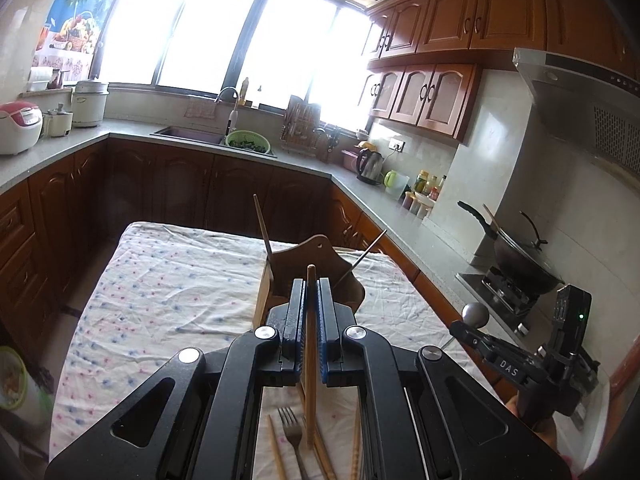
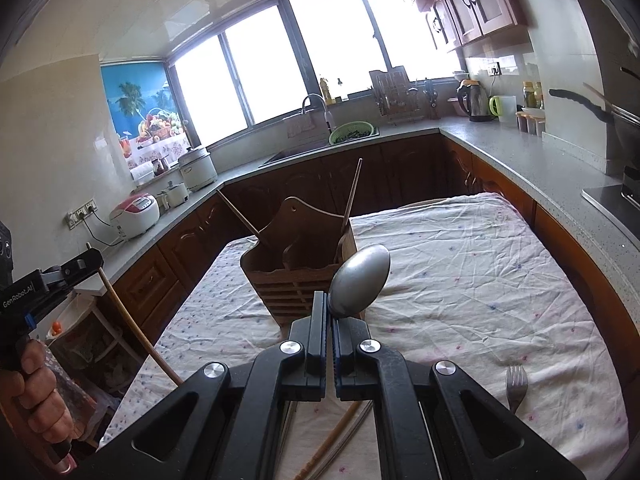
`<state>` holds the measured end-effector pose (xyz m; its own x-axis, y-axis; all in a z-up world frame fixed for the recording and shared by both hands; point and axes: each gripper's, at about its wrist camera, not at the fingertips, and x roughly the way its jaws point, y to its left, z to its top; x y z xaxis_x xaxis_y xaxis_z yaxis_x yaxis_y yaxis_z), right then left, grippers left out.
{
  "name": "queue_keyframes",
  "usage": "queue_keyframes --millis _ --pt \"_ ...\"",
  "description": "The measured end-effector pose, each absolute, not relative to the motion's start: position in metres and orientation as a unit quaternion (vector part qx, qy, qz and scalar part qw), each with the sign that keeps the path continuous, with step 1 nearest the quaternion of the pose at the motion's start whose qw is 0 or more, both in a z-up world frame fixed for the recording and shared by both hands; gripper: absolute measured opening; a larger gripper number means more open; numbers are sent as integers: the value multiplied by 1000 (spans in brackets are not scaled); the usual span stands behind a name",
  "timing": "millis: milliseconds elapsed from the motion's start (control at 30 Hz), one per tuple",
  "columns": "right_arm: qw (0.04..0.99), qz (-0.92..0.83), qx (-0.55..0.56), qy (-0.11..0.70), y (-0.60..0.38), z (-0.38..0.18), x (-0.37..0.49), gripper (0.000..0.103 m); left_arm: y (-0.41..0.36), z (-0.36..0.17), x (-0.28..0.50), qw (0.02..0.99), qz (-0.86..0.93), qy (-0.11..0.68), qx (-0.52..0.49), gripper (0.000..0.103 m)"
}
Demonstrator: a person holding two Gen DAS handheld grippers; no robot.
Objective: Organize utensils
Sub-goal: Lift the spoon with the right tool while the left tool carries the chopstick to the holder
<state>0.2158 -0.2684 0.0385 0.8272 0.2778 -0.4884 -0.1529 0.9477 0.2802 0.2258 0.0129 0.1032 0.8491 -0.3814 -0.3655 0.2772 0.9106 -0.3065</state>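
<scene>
My left gripper [image 1: 311,292] is shut on a wooden chopstick [image 1: 310,360] and holds it upright above the table, just short of the wooden utensil holder [image 1: 308,264]. My right gripper [image 2: 329,304] is shut on a metal spoon [image 2: 360,280], bowl up, close to the holder [image 2: 296,264]. It also shows at the right of the left wrist view [image 1: 476,316]. The holder has chopsticks [image 2: 352,196] leaning in it. A fork [image 1: 292,436] and more chopsticks [image 1: 276,452] lie on the cloth below my left gripper. The fork shows in the right wrist view [image 2: 516,384].
The table wears a white flowered cloth [image 1: 168,292]. Counters run around it, with a sink [image 1: 188,134], a green colander [image 1: 248,142], a kettle [image 1: 370,166], rice cookers [image 1: 18,126] and a wok on the stove [image 1: 520,260].
</scene>
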Motion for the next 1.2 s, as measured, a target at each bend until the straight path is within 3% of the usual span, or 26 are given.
queue_keyframes --millis 400,600,1200 --pt "974 96 86 187 -262 90 272 2 18 152 284 972 -135 124 -148 4" --pt "976 83 64 191 -251 87 318 2 25 155 327 973 -107 100 -178 4" --pt "961 76 44 263 -229 8 377 2 -9 53 403 969 -82 174 -158 4"
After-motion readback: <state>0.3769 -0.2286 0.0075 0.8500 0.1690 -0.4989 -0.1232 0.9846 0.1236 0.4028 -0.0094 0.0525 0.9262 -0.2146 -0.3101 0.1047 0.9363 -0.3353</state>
